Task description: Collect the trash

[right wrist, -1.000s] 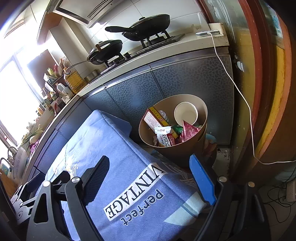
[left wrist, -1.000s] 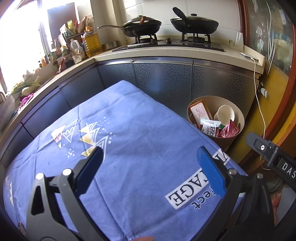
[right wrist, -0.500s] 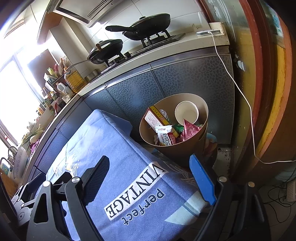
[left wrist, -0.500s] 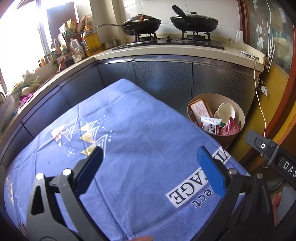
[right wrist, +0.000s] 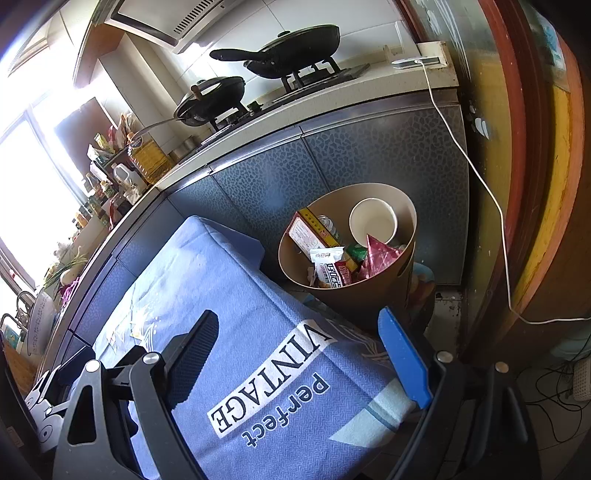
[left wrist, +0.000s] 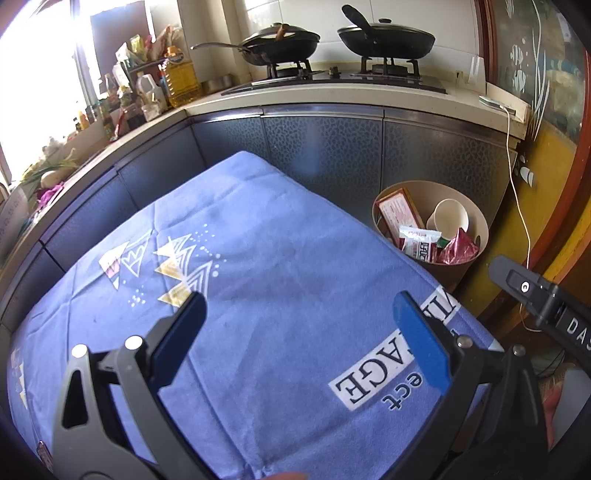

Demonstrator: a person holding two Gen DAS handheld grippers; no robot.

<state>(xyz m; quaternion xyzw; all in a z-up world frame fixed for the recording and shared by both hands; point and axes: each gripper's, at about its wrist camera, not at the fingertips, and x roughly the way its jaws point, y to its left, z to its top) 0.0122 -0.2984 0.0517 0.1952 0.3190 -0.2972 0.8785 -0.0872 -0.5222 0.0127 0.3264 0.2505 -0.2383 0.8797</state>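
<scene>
A tan round bin (left wrist: 476,221) (right wrist: 408,218) stands on the floor beyond the table's far right corner. Inside it lie a red box (left wrist: 397,216) (right wrist: 308,232), a white paper cup (left wrist: 450,219) (right wrist: 373,221), a white snack packet (left wrist: 419,243) (right wrist: 328,267) and a red foil wrapper (left wrist: 458,249) (right wrist: 378,254). My left gripper (left wrist: 299,325) hovers open over the blue tablecloth (left wrist: 280,266) with nothing between its fingers. My right gripper (right wrist: 299,350) is open too, above the cloth's "VINTAGE" corner (right wrist: 269,380), short of the bin. Its body (left wrist: 543,306) shows in the left wrist view.
A kitchen counter (left wrist: 332,99) with grey cabinet fronts runs behind the table. Two black pans (left wrist: 280,44) (left wrist: 388,35) sit on the stove. Bottles and an oil jug (left wrist: 181,77) crowd the left counter. A white cable (right wrist: 480,177) hangs beside the door frame at right.
</scene>
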